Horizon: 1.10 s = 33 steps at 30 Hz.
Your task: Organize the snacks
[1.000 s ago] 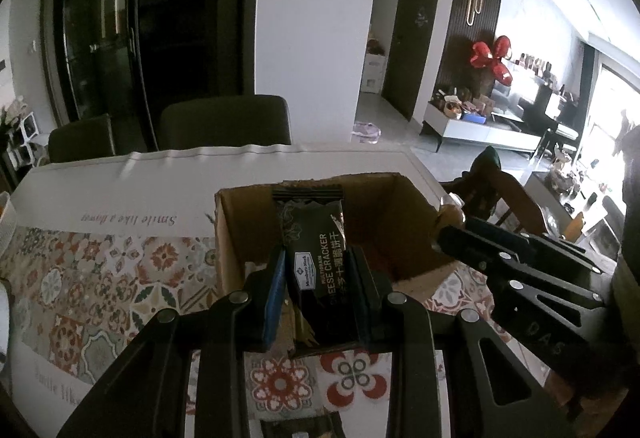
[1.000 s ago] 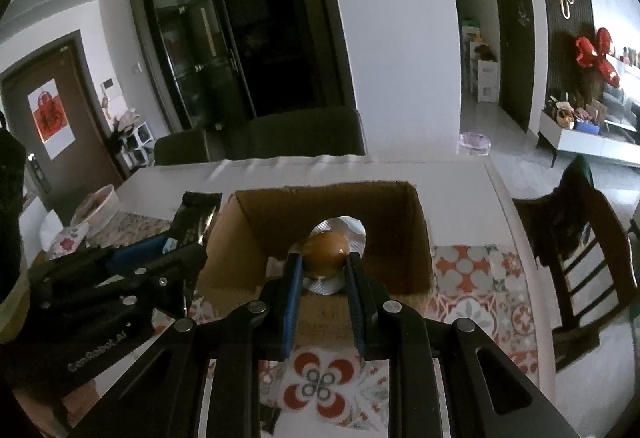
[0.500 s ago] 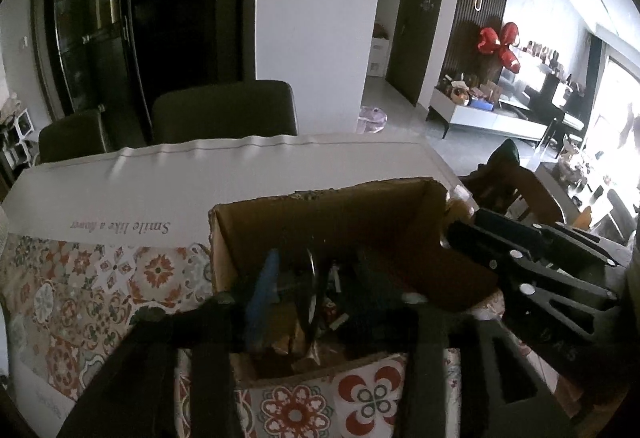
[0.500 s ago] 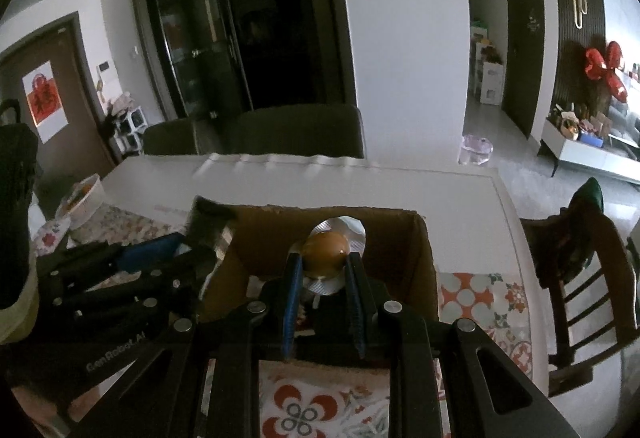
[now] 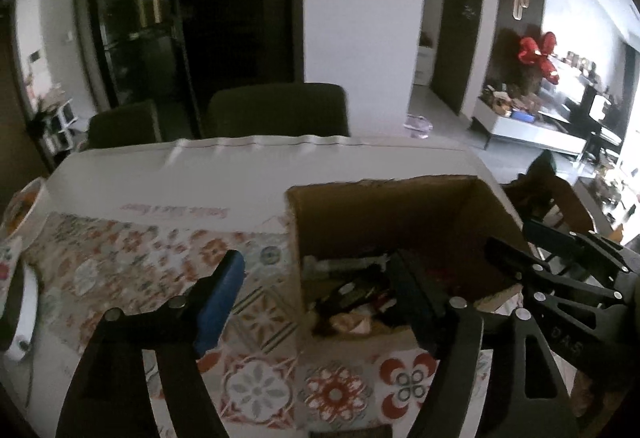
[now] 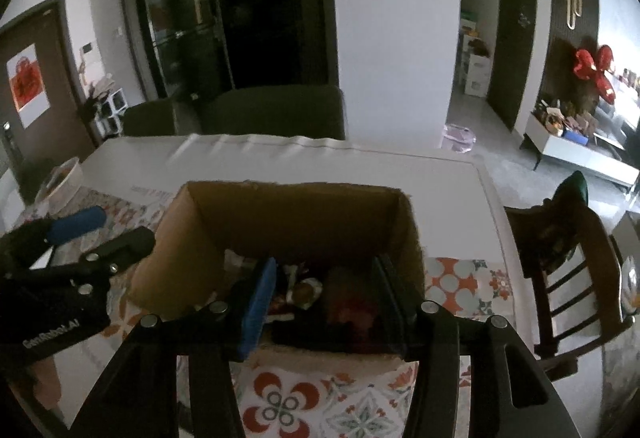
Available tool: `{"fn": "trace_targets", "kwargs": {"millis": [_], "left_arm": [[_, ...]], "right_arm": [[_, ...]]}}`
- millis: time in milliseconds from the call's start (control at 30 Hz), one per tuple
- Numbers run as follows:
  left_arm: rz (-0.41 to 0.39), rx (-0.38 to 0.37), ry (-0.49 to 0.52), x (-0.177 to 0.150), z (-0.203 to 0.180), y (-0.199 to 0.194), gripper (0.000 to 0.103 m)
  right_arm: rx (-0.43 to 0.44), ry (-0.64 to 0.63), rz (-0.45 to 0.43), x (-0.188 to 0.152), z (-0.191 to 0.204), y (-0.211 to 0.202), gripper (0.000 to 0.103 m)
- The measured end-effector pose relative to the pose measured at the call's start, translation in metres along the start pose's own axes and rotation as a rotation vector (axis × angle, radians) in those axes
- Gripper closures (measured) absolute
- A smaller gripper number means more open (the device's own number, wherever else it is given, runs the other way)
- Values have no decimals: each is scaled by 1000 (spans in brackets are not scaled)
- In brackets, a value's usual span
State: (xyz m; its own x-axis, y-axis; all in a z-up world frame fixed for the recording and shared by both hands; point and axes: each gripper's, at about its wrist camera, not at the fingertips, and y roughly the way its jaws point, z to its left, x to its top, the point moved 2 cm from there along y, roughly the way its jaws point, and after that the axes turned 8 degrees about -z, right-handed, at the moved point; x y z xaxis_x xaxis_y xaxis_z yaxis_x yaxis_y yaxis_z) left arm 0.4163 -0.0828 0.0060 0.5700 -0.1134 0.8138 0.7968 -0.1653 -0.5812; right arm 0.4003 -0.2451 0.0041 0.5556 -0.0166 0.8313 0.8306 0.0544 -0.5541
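Observation:
An open cardboard box [image 5: 384, 206] [image 6: 288, 222] stands on the patterned tablecloth, with several snack packets [image 5: 352, 298] piled inside. My left gripper [image 5: 320, 298] hovers over the box's left wall. Its jaws are opening and nothing is between them; the blue pad [image 5: 222, 298] is outside the box. My right gripper [image 6: 325, 302] hangs over the box's near side. Its jaws are also opening and grip nothing. A round brown snack in a foil cup [image 6: 306, 290] lies in the box below them. Each view shows the other gripper at its edge: the right gripper [image 5: 560, 278], the left gripper [image 6: 80, 238].
Two dark chairs [image 5: 276, 110] stand at the table's far side and a wooden chair [image 6: 568, 262] at its right. A bowl [image 6: 60, 178] sits near the table's left edge. White cloth [image 5: 260, 166] lies behind the box.
The left gripper let go of the black cracker packet, which dropped into the box, and spread wide. The right gripper released the round foil-cup snack into the box and opened.

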Motion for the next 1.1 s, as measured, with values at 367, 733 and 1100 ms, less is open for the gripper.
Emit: {"fn": "trace_targets", "kwargs": {"millis": [367, 733, 1100], "left_arm": [[57, 74, -104, -41, 32, -45, 25], [162, 214, -122, -107, 51, -72, 22], [338, 283, -248, -177, 60, -70, 22]], "right_arm": [[111, -111, 15, -23, 41, -25, 39], [207, -267, 116, -70, 80, -28, 39], [387, -456, 340, -126, 114, 2, 39]]}}
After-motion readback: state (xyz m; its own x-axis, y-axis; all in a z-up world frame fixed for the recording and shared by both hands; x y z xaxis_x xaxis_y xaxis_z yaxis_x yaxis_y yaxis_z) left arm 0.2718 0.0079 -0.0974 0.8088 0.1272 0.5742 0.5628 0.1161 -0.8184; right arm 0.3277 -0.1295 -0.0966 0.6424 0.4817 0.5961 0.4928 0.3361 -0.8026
